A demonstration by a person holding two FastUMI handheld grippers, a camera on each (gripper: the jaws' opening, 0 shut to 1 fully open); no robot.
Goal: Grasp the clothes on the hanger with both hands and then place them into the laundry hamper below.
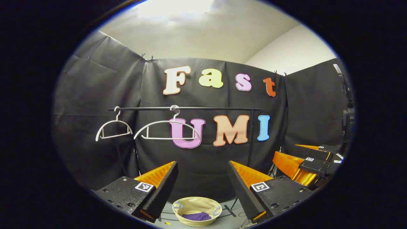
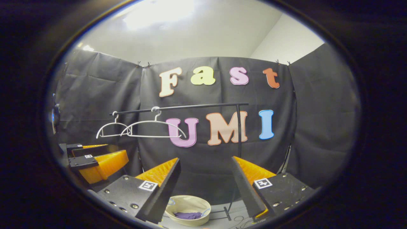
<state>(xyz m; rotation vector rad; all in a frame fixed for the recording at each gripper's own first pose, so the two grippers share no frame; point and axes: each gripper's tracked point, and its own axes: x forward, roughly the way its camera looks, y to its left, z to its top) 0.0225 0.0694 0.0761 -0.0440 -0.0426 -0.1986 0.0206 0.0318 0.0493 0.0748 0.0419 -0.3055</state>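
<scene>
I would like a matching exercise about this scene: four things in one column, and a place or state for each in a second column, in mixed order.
Things:
1. purple garment
2. two white hangers
3. laundry hamper
4. left gripper

Places or states:
A. on the floor below the rail
B. open, holding nothing
C. inside the hamper
D. bare, on the black rail

Pairs: 1-C, 2-D, 3-A, 4-B

Matt black cloth walls back a thin dark metal rail (image 1: 184,108) with smooth white plastic hangers (image 1: 167,130), ribbed orange-and-black fingers (image 1: 165,186), and a soft beige fabric hamper (image 1: 197,211) holding purple cloth (image 1: 197,217).
</scene>
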